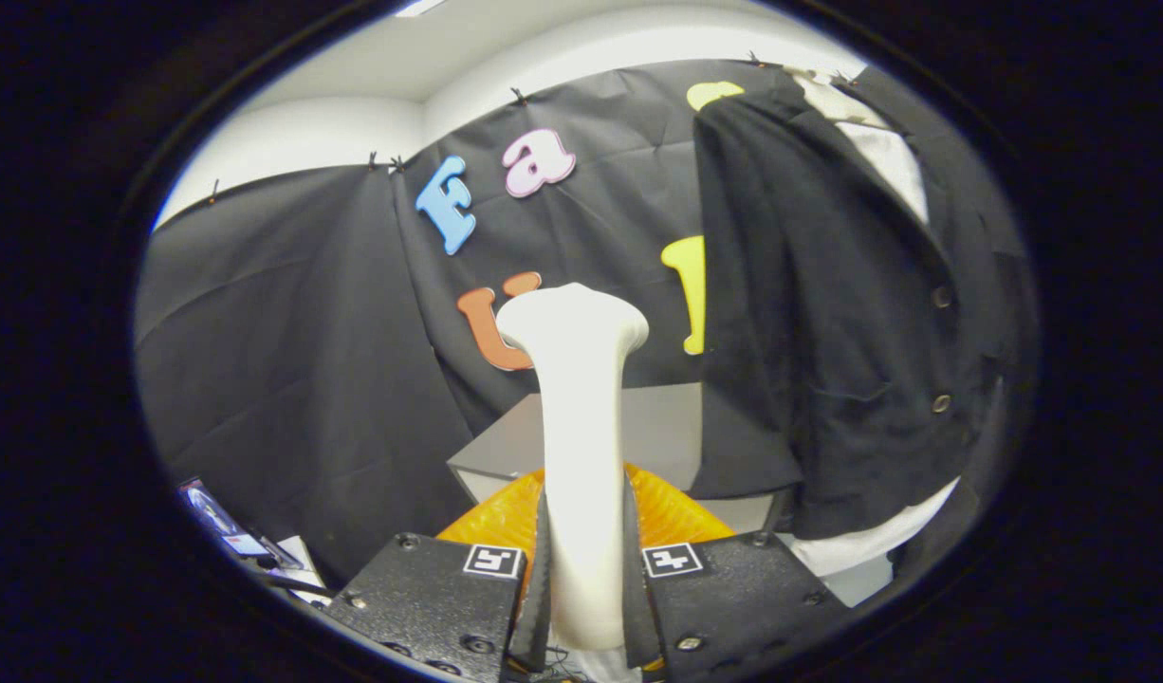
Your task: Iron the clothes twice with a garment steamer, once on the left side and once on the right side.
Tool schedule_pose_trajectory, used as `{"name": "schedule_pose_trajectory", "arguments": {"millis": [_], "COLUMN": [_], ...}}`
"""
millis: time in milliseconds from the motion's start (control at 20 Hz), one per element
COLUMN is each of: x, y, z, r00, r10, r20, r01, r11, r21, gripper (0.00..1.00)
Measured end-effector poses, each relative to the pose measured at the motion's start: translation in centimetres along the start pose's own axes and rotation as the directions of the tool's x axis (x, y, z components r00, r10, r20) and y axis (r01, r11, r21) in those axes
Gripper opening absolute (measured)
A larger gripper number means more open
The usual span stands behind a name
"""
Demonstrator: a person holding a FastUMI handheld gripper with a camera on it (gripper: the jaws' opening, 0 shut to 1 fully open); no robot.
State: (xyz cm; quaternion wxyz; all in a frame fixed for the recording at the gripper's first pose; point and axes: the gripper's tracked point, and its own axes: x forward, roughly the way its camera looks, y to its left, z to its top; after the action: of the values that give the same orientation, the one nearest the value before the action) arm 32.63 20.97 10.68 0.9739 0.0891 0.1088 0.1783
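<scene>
Claw (581, 560) grips upright steamer (579, 417), head pointing up.

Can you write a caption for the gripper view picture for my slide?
The gripper fingers clamp the white garment steamer, its head raised left of the hanging black jacket.

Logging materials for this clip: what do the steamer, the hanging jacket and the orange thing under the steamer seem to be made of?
The steamer, held between the gripper fingers, looks like smooth moulded plastic with a matte, even sheen. The jacket seems a dark woven cloth, dull and slightly fuzzy, hanging in soft folds, with buttons. The orange thing looks glossy and rippled, possibly translucent plastic; too little shows to be sure.
</scene>
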Motion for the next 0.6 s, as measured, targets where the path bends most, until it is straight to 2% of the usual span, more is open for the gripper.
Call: {"name": "schedule_pose_trajectory", "arguments": {"millis": [250, 450, 600], "x": [-10.2, -14.7, -16.4], "y": [-4.2, -8.4, -11.5], "z": [2.2, 4.1, 6.5], "r00": [0.991, 0.972, 0.952], "r10": [-0.081, -0.174, -0.236], "r20": [0.106, 0.157, 0.196], "r01": [0.082, 0.173, 0.237], "r11": [0.997, 0.985, 0.971], "r21": [-0.006, 0.015, 0.020], "gripper": [0.33, 0.33, 0.33]}}
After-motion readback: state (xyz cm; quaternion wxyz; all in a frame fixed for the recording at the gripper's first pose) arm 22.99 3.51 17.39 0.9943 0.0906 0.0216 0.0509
